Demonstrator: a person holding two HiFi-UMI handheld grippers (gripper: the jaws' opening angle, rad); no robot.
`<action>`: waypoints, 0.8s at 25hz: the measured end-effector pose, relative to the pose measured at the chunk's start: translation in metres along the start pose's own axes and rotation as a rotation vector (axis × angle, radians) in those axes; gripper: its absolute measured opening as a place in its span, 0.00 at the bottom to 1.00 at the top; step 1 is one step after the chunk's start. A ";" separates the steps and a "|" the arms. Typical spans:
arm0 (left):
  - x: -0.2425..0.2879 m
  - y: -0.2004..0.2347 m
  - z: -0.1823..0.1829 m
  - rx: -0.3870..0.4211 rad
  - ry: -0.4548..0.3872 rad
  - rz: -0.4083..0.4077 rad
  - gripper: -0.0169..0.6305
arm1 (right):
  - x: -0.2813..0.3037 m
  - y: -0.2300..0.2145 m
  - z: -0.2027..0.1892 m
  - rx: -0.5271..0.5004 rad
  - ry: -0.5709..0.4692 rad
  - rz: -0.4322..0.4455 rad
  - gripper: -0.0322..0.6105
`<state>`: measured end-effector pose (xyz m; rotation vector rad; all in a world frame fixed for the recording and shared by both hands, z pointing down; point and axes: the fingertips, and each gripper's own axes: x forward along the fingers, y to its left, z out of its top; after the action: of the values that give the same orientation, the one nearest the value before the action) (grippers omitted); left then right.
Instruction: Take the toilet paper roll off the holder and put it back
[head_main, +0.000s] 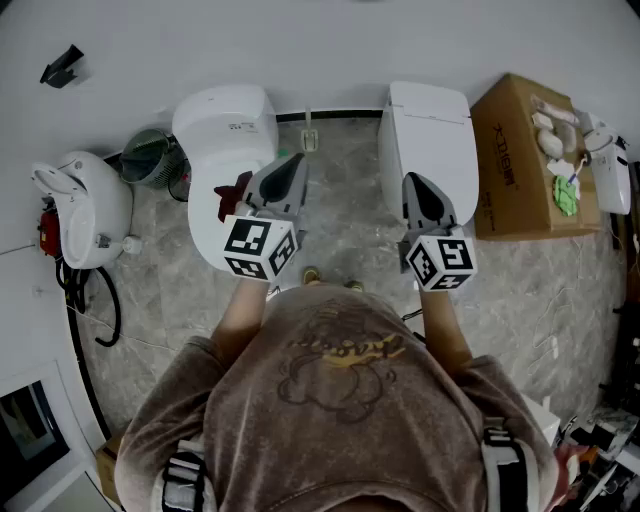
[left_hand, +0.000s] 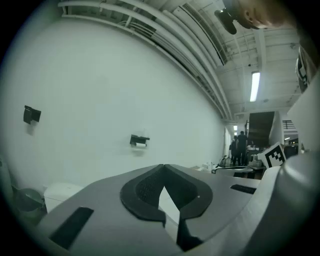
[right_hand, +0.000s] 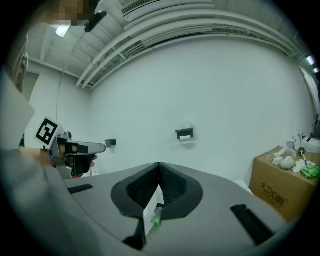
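Left gripper (left_hand: 163, 167) and right gripper (right_hand: 159, 164) both clamped shut on nothing, aimed level at wall.
Toilet paper roll (right_hand: 186, 138) on holder (right_hand: 184, 132), wall-mounted, well ahead and above jaw tips; long axis horizontal along wall. Lies between both hands, likely a bit nearer left. Cardboard box (head_main: 510, 160) closed, small white and green bits on top; bin (head_main: 148, 156) contents unclear.

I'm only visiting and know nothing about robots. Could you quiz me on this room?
1. True or false: the left tool and the right tool are both shut, holding nothing.
2. Where is the paper roll? A on its wall holder; B in the right tool.
3. Fill in: the cardboard box stands beside a white ____.
Key: 1 true; 2 A; 3 toilet.
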<state>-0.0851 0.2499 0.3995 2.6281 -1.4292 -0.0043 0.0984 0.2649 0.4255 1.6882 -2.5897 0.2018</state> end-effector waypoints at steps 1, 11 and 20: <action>-0.001 0.002 -0.001 0.000 0.002 -0.006 0.05 | 0.001 0.002 0.000 0.000 -0.002 -0.005 0.04; 0.011 0.025 -0.007 -0.003 0.018 -0.058 0.05 | 0.016 0.004 -0.010 0.022 -0.007 -0.081 0.05; 0.060 0.049 -0.002 -0.008 0.007 -0.064 0.05 | 0.057 -0.025 -0.005 0.030 -0.020 -0.088 0.05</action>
<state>-0.0932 0.1739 0.4119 2.6634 -1.3400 -0.0072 0.0984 0.2036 0.4386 1.8189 -2.5320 0.2226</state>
